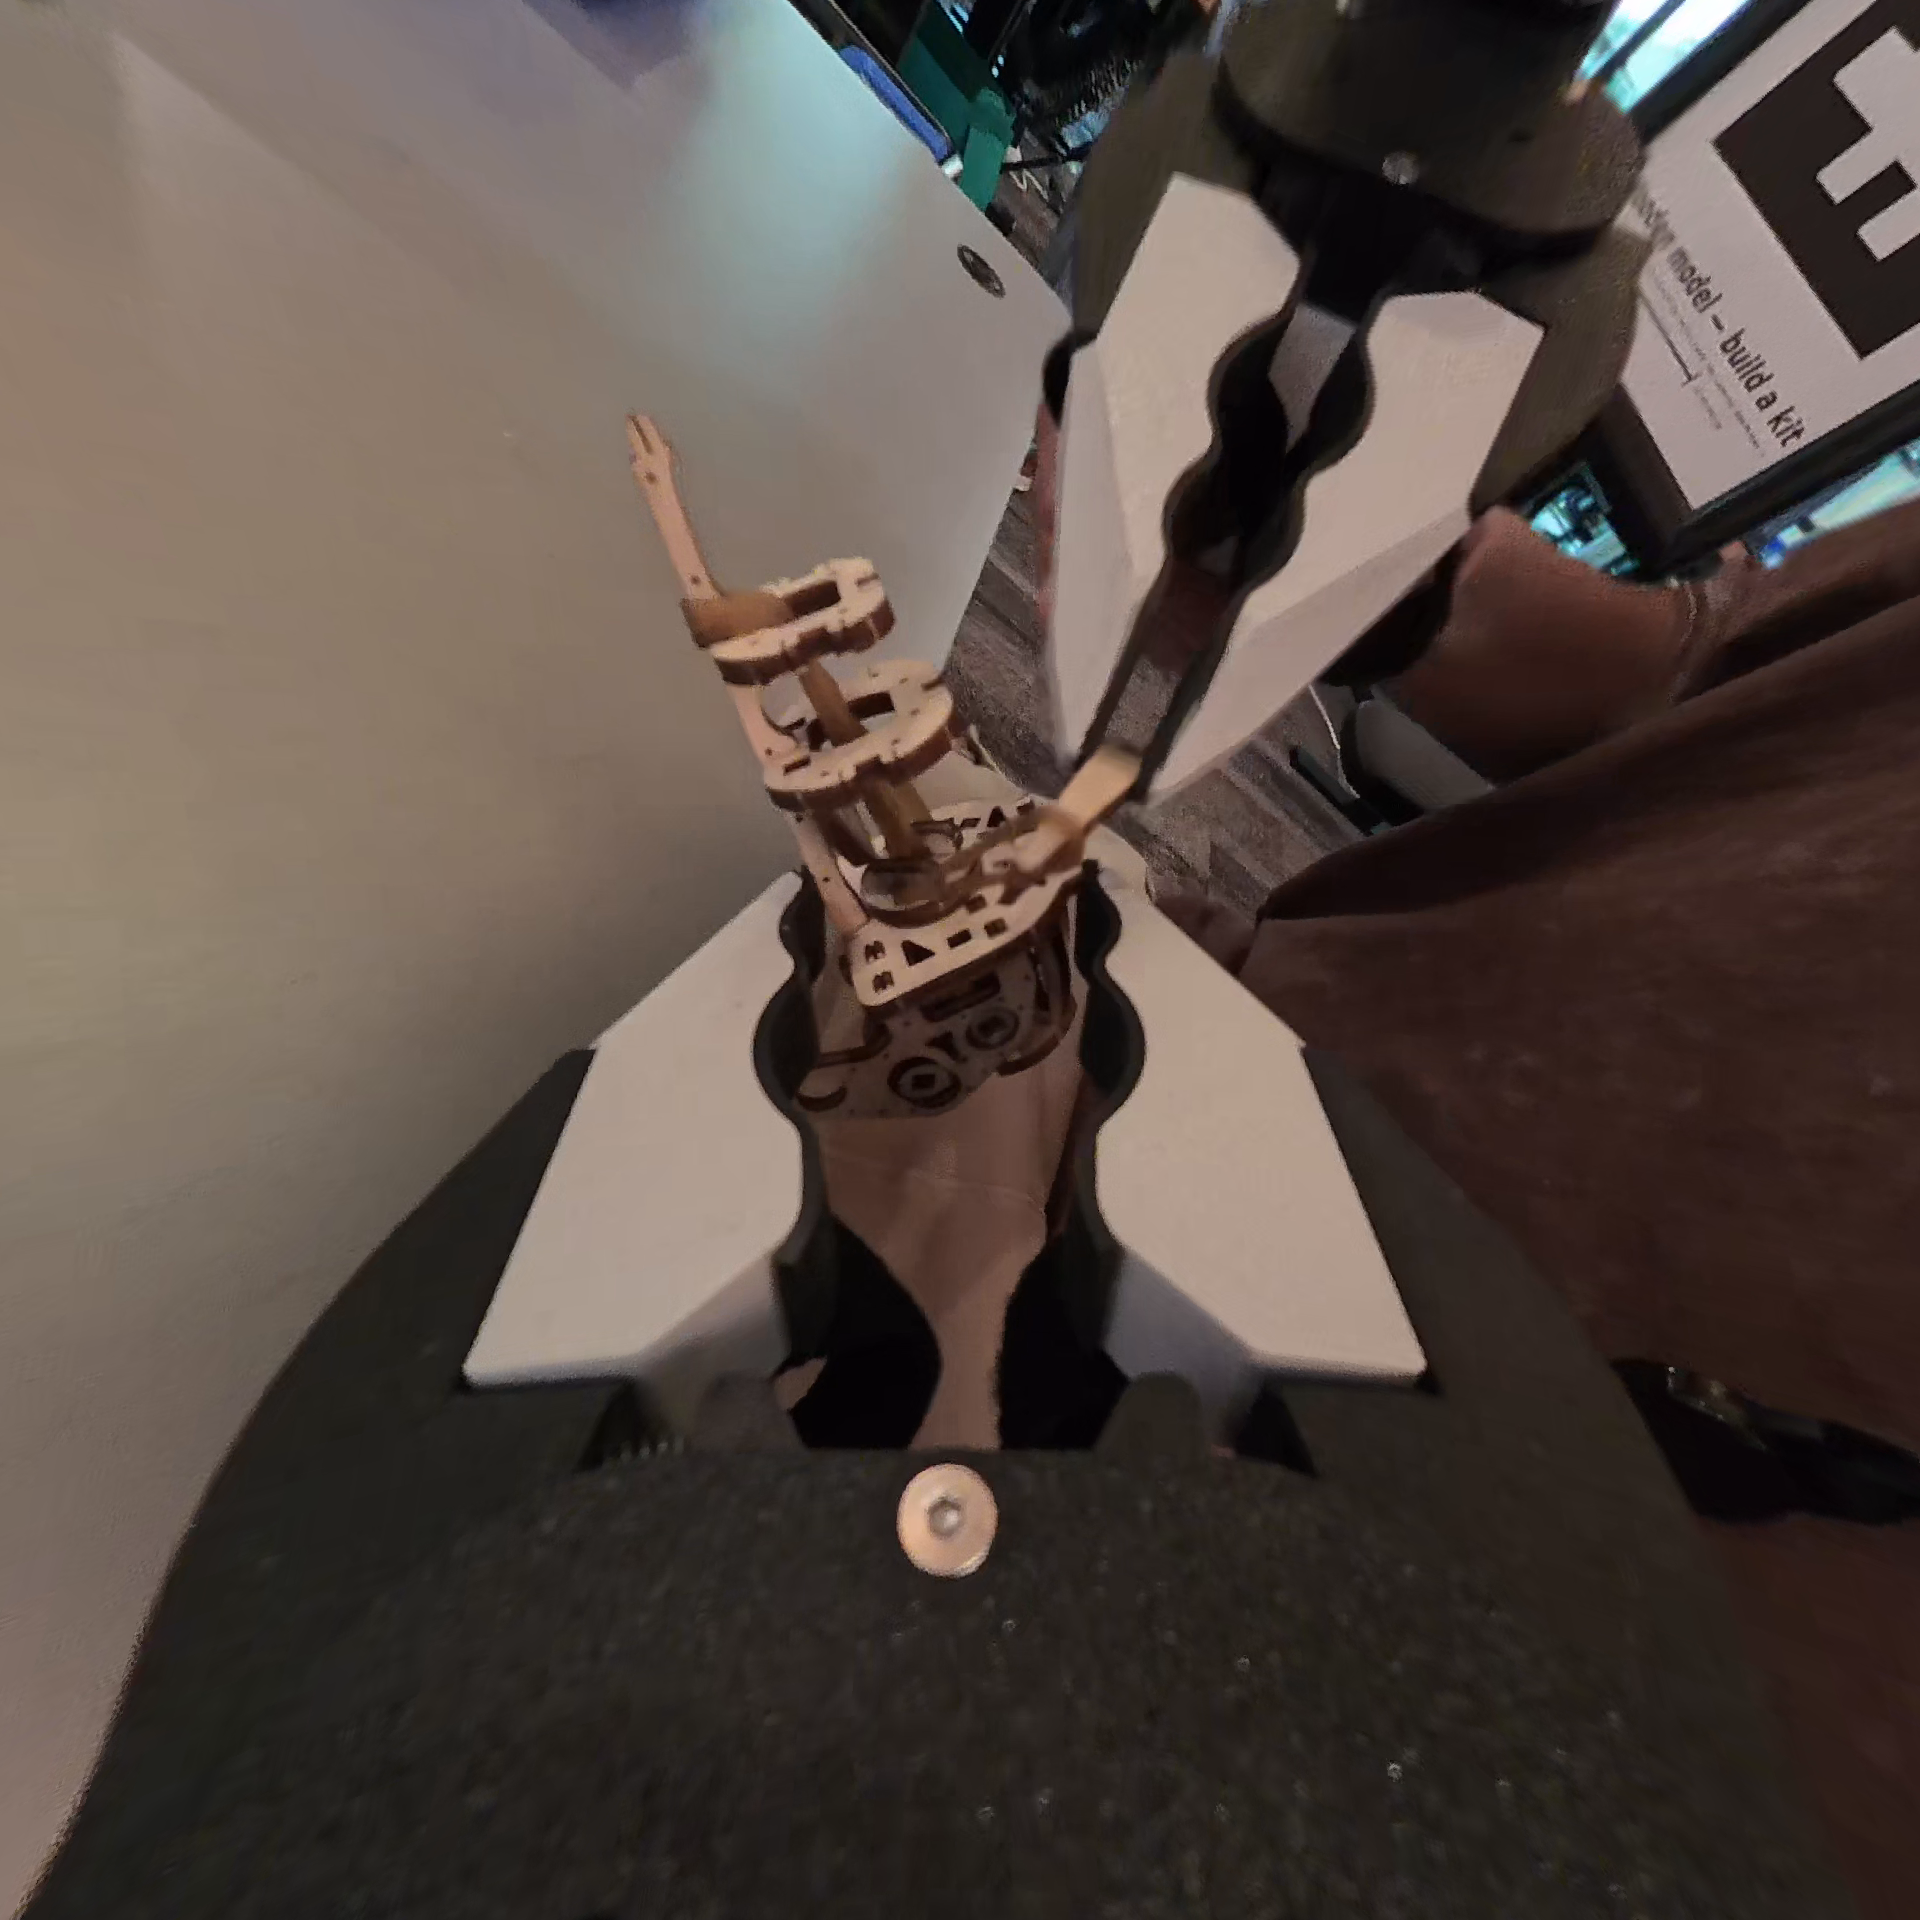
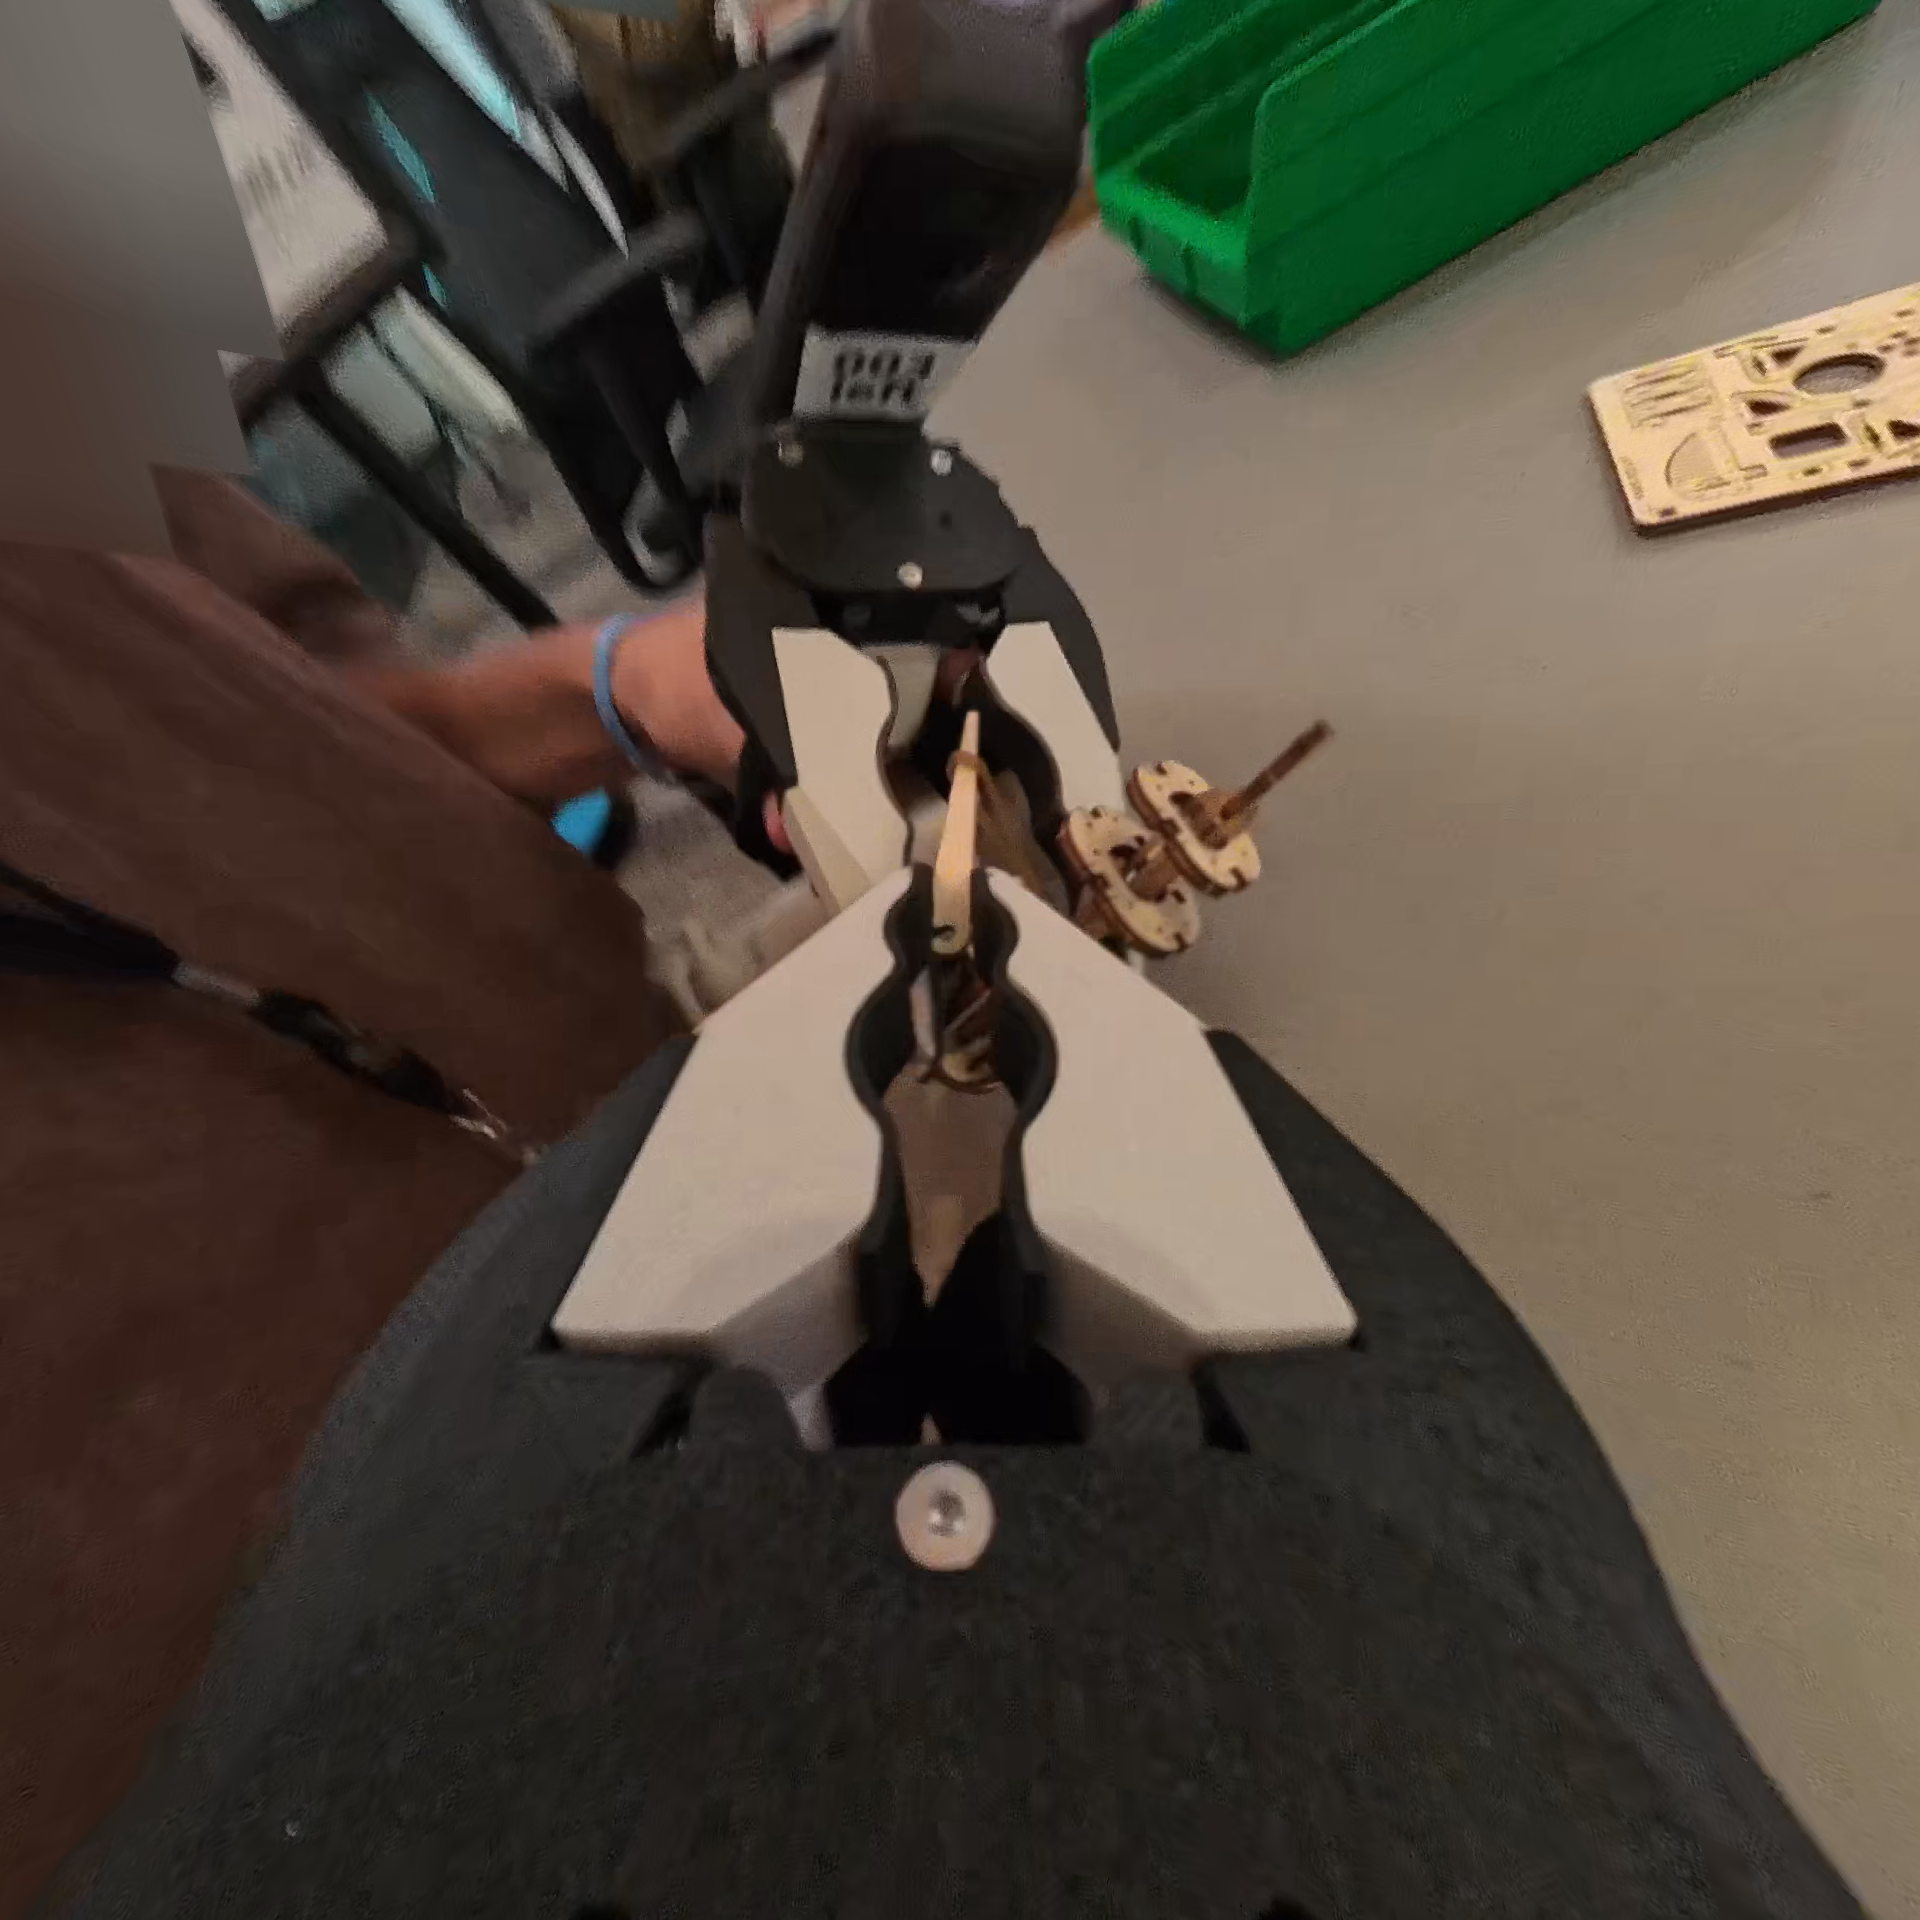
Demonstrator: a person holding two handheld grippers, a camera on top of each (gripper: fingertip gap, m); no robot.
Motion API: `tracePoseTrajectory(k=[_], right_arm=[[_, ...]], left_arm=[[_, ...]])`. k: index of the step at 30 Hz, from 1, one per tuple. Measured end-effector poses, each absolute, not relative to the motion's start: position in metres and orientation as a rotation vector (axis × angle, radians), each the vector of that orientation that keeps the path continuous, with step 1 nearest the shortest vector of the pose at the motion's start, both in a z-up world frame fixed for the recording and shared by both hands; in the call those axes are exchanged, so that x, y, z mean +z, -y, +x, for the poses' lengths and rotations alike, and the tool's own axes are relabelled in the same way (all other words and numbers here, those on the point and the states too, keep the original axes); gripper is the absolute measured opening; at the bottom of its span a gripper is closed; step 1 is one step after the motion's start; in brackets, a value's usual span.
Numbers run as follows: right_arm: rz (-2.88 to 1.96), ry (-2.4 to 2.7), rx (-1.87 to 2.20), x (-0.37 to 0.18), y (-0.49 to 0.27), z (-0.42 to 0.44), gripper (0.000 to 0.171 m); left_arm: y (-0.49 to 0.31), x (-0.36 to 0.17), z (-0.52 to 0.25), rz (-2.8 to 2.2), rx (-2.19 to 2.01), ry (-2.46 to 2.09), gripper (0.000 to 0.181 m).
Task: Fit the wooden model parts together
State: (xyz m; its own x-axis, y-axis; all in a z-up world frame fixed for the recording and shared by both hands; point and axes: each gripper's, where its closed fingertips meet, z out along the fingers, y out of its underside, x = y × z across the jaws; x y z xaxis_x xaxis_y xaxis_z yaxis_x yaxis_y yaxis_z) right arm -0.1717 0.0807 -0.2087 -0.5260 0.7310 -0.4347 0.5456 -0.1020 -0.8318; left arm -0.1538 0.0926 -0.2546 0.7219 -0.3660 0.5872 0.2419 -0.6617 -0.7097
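Seen from the left wrist view, nearest the lens, left gripper (image 1: 940,987) clenched on the base of the wooden model (image 1: 925,987), white fingers (image 1: 686,1122) pressing its pierced plates from both sides. Rising from that grip toward twelve o'clock, a stack of notched wooden discs (image 1: 842,717) on a tilted shaft, topped by a thin forked strip (image 1: 665,509) leaning toward eleven. Farther off at one o'clock, right gripper (image 1: 1107,779) reaching down, grasping a small pale wooden piece (image 1: 1091,795) whose lower end touches the model's top plate. Brown cloth (image 1: 1558,1039) at three o'clock, a white panel (image 1: 416,520) at nine to eleven, a white sign with a black marker (image 1: 1787,229) at two. Seen from the right wrist view, nearest, the same pale piece (image 2: 956,842) pinched upright between the right gripper's fingertips at centre. Just beyond, toward twelve, the left gripper (image 2: 935,790) holding the model, its discs (image 2: 1164,842) and shaft jutting toward two o'clock above the grey table (image 2: 1507,935). At ten o'clock, a hand (image 2: 665,707) with a blue wristband (image 2: 613,686). Farthest, at two o'clock, a flat wooden parts sheet (image 2: 1766,416) lying on the table, and at one o'clock a green bin (image 2: 1403,156).
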Motion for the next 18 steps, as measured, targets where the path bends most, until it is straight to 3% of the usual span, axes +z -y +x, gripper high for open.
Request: tracePoseTrajectory(k=[8, 18], right_arm=[[-1.82, 1.253, 2.094, -0.201, -0.105, -0.172, 0.006], [-1.874, 1.08, 1.913, -0.21, -0.101, -0.172, 0.006]], left_arm=[[-0.101, -0.247, -0.175, -2.054, -0.838, 0.015, 0.046], [-0.108, -0.252, -0.176, -2.05, -0.855, 0.111, 0.046]])
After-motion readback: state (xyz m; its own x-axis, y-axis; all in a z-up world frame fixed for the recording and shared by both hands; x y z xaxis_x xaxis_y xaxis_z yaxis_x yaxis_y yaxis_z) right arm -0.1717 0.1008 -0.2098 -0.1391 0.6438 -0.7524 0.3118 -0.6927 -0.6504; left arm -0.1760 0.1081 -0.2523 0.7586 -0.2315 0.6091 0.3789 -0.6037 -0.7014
